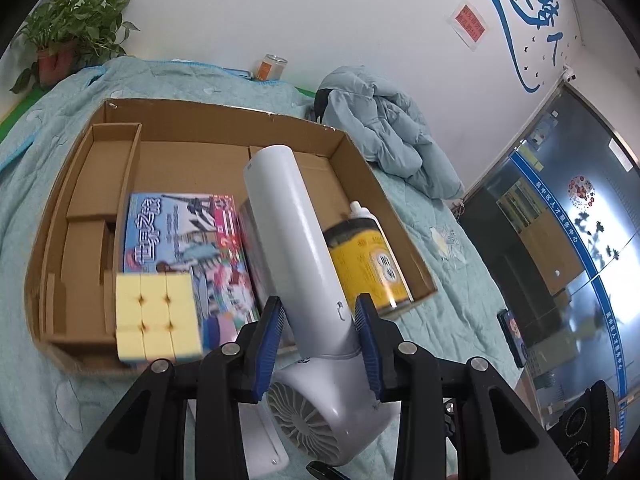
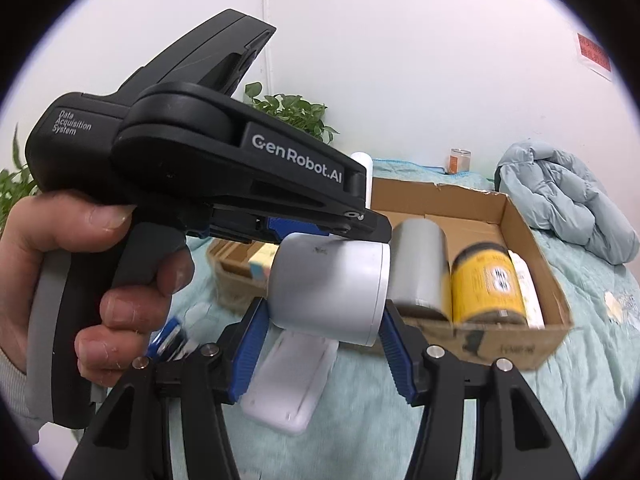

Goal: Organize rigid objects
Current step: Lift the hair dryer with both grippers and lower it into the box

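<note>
— While the left gripper (image 1: 320, 336) clamps its blue pads on the handle of a white hair dryer (image 1: 296, 248), what does the dryer look like?

— Glossy white plastic, a long rounded handle pointing up and away, a ribbed grey intake grille low on the barrel. It hangs in the air just above the near edge of the cardboard box (image 1: 224, 120), over the pale blue quilt (image 1: 452, 264).

— And the right gripper (image 2: 320, 344)?

— Its fingers stand spread wide either side of the dryer's barrel, seen from the right wrist as a blunt white drum. Whether the pads touch it, I cannot tell.

— What sits in the box?

— A yellow-faced puzzle cube (image 1: 156, 316) at the near corner, a colourful flat game box (image 1: 184, 248) beside it, and a yellow-and-black can (image 1: 368, 264) lying on its side near the right wall.

— Anything unclear?

— A grey cylinder (image 2: 420, 272) beside the can is blurred. The white flat object (image 2: 288, 380) on the quilt under the dryer is partly hidden — I can't name it.
</note>
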The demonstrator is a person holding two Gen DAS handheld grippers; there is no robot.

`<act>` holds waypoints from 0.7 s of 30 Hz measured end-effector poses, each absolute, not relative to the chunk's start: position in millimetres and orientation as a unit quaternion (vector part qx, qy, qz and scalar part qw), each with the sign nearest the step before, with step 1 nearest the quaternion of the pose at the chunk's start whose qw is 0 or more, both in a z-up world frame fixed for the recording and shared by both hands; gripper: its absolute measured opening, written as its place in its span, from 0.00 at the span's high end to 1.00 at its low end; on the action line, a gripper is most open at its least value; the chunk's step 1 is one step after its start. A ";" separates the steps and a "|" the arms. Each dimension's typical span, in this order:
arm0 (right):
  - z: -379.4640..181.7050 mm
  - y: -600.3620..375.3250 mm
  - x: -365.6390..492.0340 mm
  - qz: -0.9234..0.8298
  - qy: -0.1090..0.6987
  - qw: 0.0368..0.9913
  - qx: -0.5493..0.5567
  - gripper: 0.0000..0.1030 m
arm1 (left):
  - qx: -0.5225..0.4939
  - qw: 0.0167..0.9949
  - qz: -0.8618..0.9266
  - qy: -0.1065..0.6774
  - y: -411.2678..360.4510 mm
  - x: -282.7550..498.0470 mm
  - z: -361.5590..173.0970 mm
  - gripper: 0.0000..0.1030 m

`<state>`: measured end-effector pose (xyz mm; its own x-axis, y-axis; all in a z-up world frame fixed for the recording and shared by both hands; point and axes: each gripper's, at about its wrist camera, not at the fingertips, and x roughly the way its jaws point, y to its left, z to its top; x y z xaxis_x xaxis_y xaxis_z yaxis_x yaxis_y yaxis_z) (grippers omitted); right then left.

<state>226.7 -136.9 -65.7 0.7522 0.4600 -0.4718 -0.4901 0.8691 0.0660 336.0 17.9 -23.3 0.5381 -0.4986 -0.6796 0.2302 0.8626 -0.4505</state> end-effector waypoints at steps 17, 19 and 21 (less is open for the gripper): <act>-90.9 -115.5 290.7 0.244 0.325 0.913 -0.013 0.46 | -0.147 0.833 -0.201 0.494 33.7 418.3 -79.4 0.67; -93.3 -114.3 293.4 0.241 0.329 0.913 -0.017 0.46 | -0.136 0.834 -0.198 0.498 31.2 418.8 -79.4 0.67; -94.7 -113.6 295.6 0.238 0.334 0.912 -0.019 0.46 | -0.137 0.831 -0.201 0.500 30.0 418.7 -79.5 0.64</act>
